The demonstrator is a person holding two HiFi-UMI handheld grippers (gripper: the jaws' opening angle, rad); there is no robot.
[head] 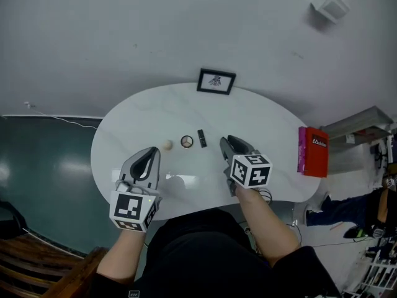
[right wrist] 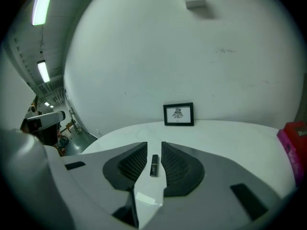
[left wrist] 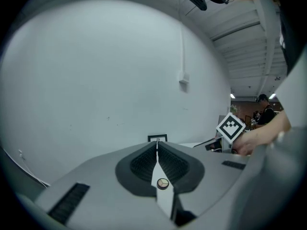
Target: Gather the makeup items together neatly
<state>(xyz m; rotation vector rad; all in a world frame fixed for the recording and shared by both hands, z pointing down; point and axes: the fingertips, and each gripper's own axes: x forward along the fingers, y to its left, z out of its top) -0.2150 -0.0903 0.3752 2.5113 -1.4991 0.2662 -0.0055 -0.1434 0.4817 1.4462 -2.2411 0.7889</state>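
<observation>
Your left gripper (head: 151,151) is closed tight on nothing. Your right gripper (head: 226,140) stands narrowly apart and empty; the black lipstick (head: 201,138) shows through its gap, lying on the white table (head: 155,113). The round compact (head: 187,141) sits just beside the lipstick at its 9 o'clock. The beige ball (head: 167,145) lies further that way. The picture frame (head: 216,81) stands at the table's 12 o'clock, the red book (head: 313,151) at 3.

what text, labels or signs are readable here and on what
Nothing can be quoted.
Red box: white lettering, too blurred to read.
Framed picture: a dark emblem, no legible words.
Marker cubes: black-and-white square patterns, no letters.
</observation>
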